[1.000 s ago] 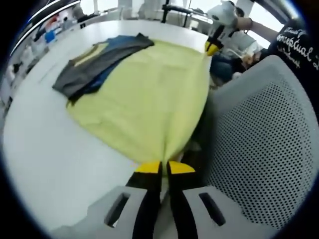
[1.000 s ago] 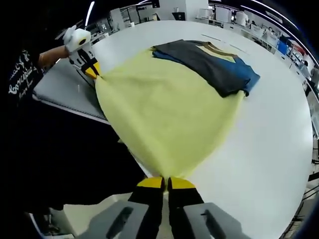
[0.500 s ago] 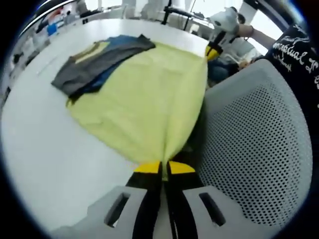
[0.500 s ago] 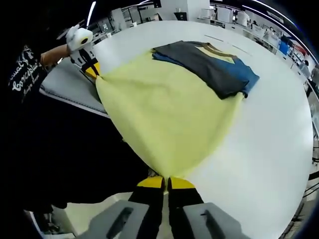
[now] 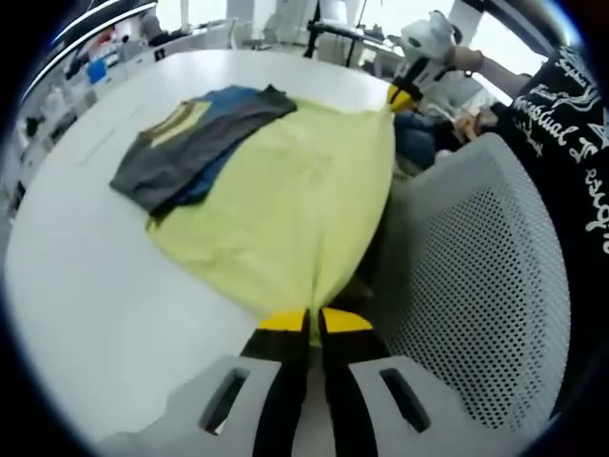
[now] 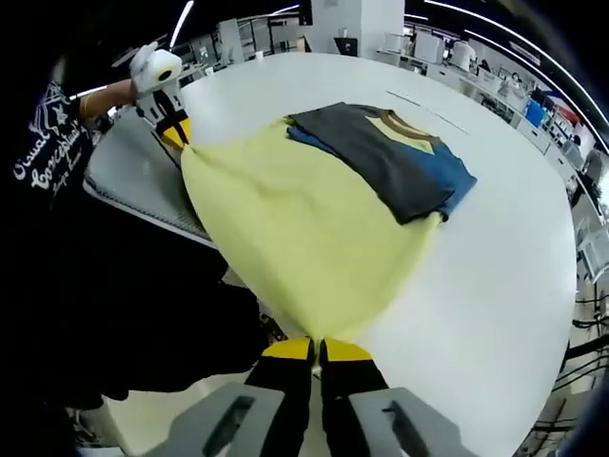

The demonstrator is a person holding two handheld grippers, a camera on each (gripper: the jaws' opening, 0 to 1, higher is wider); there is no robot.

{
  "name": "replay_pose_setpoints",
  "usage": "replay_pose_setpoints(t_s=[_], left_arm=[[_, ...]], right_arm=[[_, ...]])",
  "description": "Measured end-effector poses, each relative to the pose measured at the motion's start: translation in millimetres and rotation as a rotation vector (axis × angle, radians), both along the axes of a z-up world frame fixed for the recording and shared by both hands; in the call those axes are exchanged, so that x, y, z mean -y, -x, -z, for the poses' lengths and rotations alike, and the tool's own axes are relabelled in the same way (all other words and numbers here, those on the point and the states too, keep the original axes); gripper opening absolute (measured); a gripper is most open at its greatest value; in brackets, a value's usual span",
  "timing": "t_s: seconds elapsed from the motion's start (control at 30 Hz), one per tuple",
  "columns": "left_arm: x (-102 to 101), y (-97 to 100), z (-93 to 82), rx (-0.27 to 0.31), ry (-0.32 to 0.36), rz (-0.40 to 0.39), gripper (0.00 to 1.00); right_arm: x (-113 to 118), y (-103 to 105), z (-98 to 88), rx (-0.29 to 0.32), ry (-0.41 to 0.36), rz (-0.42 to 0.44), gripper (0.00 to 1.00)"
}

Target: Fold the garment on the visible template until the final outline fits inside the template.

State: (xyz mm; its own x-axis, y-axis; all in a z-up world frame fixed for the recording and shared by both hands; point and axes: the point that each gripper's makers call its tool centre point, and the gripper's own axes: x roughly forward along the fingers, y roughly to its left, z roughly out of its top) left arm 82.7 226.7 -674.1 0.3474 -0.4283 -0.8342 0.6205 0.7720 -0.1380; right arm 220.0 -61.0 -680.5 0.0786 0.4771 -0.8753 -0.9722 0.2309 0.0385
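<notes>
Pulling yellow garment (image 5: 295, 200) farther off white table (image 5: 95, 276).

garment (image 5: 285, 209) on table (image 5: 86, 276) | folded clothes (image 5: 190, 143) on its far edge

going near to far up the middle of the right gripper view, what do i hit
right gripper pinching the cloth's near corner → yellow cloth → folded dark grey garment lying on its far end → bare white table
</notes>
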Motion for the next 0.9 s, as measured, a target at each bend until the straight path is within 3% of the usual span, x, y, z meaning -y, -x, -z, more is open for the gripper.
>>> replay_pose_setpoints(t_s=[0.33,0.5,0.9], left_arm=[[-10,-23.1,-29.3,0.066,-0.016,-0.013,0.01],[-18,-39.9,-43.0,0.122,-0.065,-0.012,0.01],[-34,-69.5,-60.8,0.160,-0.080,-0.036,0.01]], right_arm=[[-9,-23,-25.6,0.068,-0.017,-0.037,0.00],[-16,-39,-38.7,0.105,-0.032,-0.070,0.00],[-35,-78,-62.3,0.166,-0.061,-0.103,0.00]])
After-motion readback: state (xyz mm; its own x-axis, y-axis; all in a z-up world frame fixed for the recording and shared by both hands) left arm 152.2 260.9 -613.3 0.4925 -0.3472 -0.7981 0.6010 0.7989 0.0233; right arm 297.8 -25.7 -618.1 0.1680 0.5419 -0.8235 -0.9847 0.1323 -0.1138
